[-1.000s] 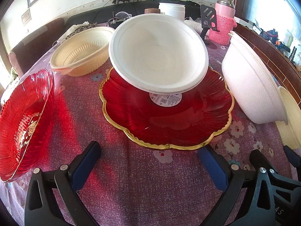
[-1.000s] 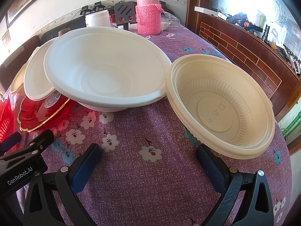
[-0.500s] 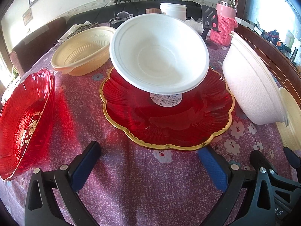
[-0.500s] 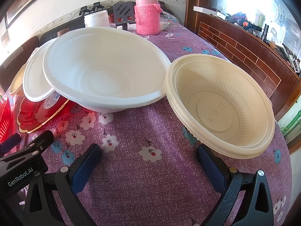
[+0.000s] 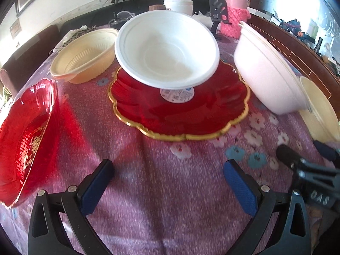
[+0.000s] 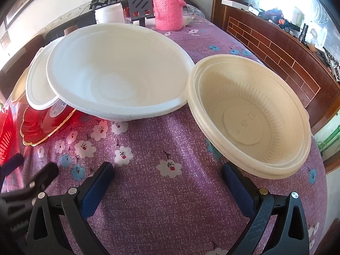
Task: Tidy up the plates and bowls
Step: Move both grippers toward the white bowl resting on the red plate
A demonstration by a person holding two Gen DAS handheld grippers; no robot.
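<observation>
white bowl (image 5: 167, 48) sits, seemingly tilted, on red plate (image 5: 180, 110); both claws empty.

Red scalloped plate (image 5: 180, 114), gold rim, lies flat on the purple floral cloth. A white bowl (image 5: 167, 48) sits on it, tilted, a round label visible beneath. Cream ribbed bowl (image 5: 85, 51) stands behind-left of the plate. Red glass dish (image 5: 23, 138) with gold lettering at far left, tilted up. Large white bowl (image 6: 119, 70) stands right of the plate; cream ribbed bowl (image 6: 248, 112) just beside it, rims near touching.
</observation>
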